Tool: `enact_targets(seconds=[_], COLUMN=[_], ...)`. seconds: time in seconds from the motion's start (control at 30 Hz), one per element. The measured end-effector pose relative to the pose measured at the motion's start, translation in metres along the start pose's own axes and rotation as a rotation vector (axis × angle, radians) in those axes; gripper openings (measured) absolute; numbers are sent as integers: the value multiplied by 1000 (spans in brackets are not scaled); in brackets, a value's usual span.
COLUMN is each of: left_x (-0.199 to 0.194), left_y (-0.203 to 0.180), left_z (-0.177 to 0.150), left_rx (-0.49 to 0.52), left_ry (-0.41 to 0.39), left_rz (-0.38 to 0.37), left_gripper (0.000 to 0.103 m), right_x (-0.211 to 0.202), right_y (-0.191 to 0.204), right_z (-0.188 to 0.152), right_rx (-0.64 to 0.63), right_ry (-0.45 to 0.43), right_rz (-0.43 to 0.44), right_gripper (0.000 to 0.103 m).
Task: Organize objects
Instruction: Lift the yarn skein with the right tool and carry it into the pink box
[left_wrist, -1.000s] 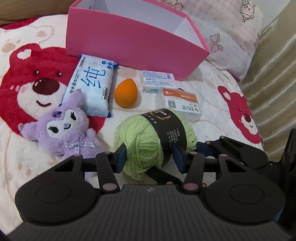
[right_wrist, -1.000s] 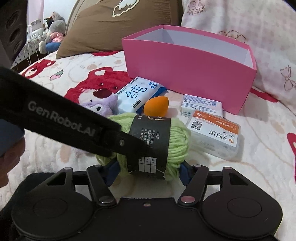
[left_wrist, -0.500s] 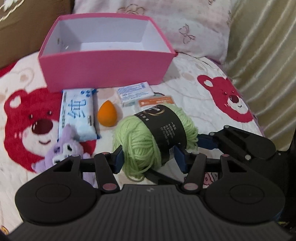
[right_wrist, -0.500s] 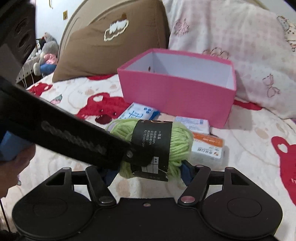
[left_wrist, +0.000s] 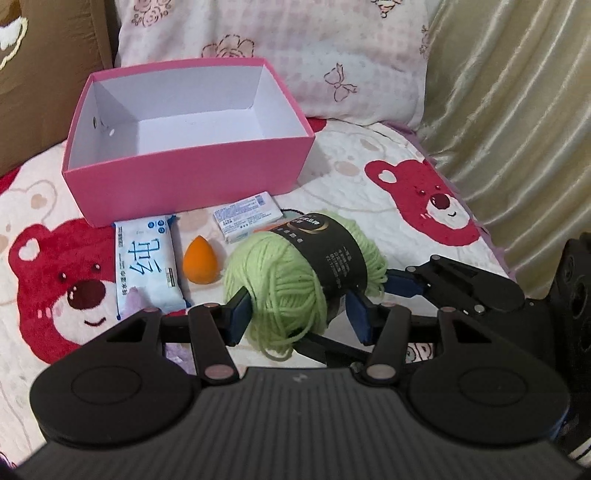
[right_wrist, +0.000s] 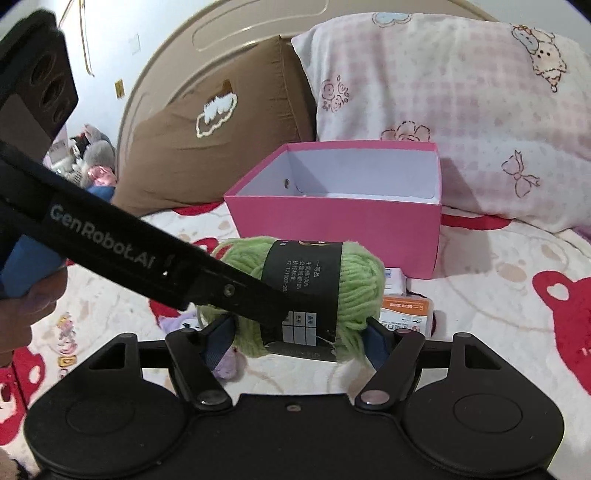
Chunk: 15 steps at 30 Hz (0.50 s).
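Note:
A green yarn ball with a black label hangs above the bedspread, held from two sides. My left gripper grips its middle, jaws closing a little, blue pads on the wool. My right gripper clamps the yarn ball end to end; its jaws are easing wider with the pads still on the wool. A black finger of the left gripper crosses the right wrist view. Behind stands the open pink box, white inside with nothing in it.
On the bear-print bedspread before the box lie a blue-white wipes pack, an orange sponge, a small white packet and an orange-labelled case. A purple plush lies below the grippers. Pillows sit behind; a curtain hangs right.
Both grippers have risen with the yarn ball between them, lifting it off the bedspread. The pink box's inside now shows from above.

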<state>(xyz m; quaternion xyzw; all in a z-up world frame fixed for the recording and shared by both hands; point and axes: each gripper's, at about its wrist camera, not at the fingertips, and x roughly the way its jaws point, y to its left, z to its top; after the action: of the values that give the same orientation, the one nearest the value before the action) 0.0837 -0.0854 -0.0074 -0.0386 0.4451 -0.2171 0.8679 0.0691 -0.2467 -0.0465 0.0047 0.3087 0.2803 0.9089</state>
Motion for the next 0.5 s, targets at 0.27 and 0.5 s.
enact_targets(seconds=[0.27, 0.5], left_x=[-14, -24], left_y=[1, -1], left_z=[4, 18], left_rx=[8, 76], left_ry=[-21, -100], left_rz=[-46, -15], left_gripper=[54, 55], right_x=[-12, -15], right_y=[21, 17], right_z=[2, 8], right_rx=[-96, 5], right_ry=[-16, -36], right_rz=[-86, -55], right_gripper=[76, 76])
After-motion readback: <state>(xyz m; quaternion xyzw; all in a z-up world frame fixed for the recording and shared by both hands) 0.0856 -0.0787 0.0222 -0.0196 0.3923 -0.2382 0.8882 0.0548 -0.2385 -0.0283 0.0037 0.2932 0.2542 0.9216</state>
